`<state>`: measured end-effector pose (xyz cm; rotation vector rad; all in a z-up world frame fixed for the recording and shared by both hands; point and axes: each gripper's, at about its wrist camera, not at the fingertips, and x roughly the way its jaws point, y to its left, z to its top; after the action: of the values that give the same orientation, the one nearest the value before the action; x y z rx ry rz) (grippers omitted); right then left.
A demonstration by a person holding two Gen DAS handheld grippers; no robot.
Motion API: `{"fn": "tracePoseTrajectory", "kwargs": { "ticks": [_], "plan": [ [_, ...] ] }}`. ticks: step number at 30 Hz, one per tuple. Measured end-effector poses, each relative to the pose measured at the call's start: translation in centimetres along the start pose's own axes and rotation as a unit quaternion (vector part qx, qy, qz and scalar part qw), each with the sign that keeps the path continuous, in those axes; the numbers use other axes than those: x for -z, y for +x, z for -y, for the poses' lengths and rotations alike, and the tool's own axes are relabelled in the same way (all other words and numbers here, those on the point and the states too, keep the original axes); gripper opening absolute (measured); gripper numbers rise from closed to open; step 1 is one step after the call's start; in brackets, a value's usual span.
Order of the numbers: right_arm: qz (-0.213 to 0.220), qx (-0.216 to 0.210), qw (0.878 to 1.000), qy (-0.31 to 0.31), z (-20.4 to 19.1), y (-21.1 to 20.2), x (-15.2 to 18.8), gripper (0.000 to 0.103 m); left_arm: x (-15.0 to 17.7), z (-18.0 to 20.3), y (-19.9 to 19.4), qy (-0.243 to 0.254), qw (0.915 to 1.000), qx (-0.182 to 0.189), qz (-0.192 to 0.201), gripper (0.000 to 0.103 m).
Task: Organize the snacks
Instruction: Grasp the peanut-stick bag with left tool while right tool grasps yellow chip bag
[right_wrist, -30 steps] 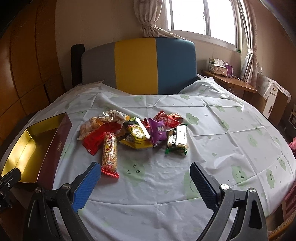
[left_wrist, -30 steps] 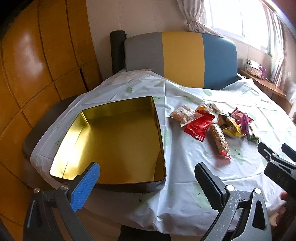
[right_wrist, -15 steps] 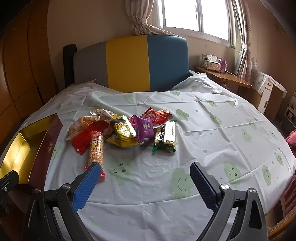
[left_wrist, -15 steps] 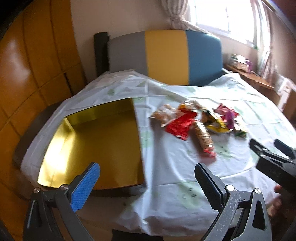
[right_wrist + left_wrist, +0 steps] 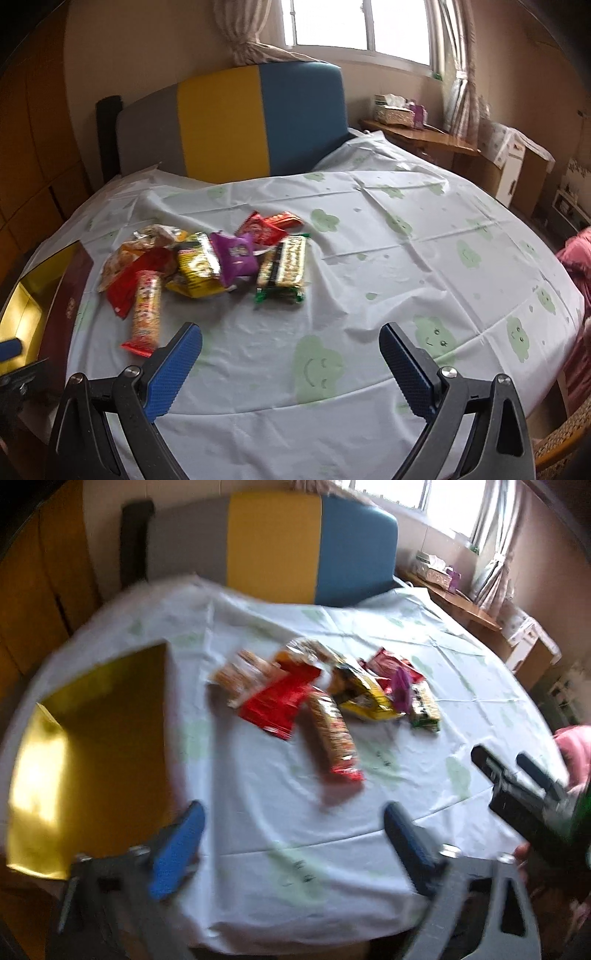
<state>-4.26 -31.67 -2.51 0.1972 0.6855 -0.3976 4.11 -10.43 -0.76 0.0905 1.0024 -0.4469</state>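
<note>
Two open claws hover over a bench with a heap of snacks and a gold tin.

The right claw [image 5: 290, 363] hangs low over the near edge of the bench [image 5: 406, 258], fingers wide apart, holding nothing. The left claw [image 5: 291, 843] is likewise spread and empty, its view blurred. Beyond them the snacks [image 5: 210, 262] lie bunched left of centre on the cloud-print cloth, a long orange packet [image 5: 147, 308] nearest. The open gold tin [image 5: 92, 738] sits just left of them. A striped chair [image 5: 236, 122] stands behind the bench.
</note>
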Motion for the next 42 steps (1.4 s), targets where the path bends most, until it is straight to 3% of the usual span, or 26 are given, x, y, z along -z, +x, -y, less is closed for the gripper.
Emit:
{"fn": "tracePoseTrajectory", "kwargs": {
  "ticks": [1,7,9,12,16,18,19,20,24,28,31,34,39,42],
  "plan": [
    [-0.001,0.001,1.0,0.002,0.2,0.1,0.1,0.098,-0.6,0.3,0.9,-0.003,0.9998,0.011,-0.014,0.075],
    [-0.017,-0.003,1.0,0.009,1.2,1.2,0.6,0.098,-3.4,2.3,4.5,0.001,0.9992,0.029,-0.03,0.074],
    [-0.023,-0.005,1.0,0.01,1.4,1.5,0.8,0.098,-4.1,3.1,6.0,0.01,0.9992,0.015,-0.035,0.074],
    [-0.029,-0.008,0.999,0.011,1.8,1.9,0.9,0.098,-4.8,3.9,8.3,0.028,0.9986,-0.002,-0.043,0.062],
    [-0.035,-0.008,0.999,0.013,2.3,2.4,1.1,0.098,-5.5,3.4,10.3,0.014,0.9983,-0.022,-0.052,0.058],
    [-0.039,-0.009,0.999,0.013,2.4,2.6,1.1,0.095,-5.4,3.1,11.5,0.008,0.9977,-0.015,-0.066,0.047],
    [-0.042,-0.011,0.999,0.014,2.5,2.8,1.0,0.09,-5.2,3.0,11.7,0.004,0.9977,0.0,-0.067,0.037],
    [-0.046,-0.012,0.999,0.014,2.5,2.9,0.8,0.087,-5.1,2.9,11.4,0.003,0.9981,0.008,-0.061,0.032],
    [-0.047,-0.034,0.998,0.008,2.3,3.2,-0.4,0.059,-3.1,2.2,9.5,0.004,0.998,0.044,-0.046,0.031],
    [-0.064,-0.113,0.992,-0.004,0.8,4.1,-2.0,0.038,-0.5,1.1,7.8,0.015,0.9986,0.042,-0.029,0.031],
    [-0.082,-0.188,0.978,-0.041,-2.2,5.3,-3.7,0.036,1.2,0.2,6.7,0.012,0.9987,0.042,-0.027,0.031],
    [-0.094,-0.21,0.969,-0.087,-5.2,7.1,-5.2,0.036,2.1,-0.5,5.3,0.004,0.9984,0.053,-0.022,0.03],
    [-0.103,-0.17,0.966,-0.167,-10.0,10.5,-7.3,0.036,2.7,-1.7,2.5,0.004,0.9981,0.062,0.007,0.029],
    [-0.136,-0.151,0.958,-0.205,-11.5,13.2,-7.6,0.036,2.3,-1.6,1.5,0.007,0.9971,0.073,0.02,0.028]
  ]
}}
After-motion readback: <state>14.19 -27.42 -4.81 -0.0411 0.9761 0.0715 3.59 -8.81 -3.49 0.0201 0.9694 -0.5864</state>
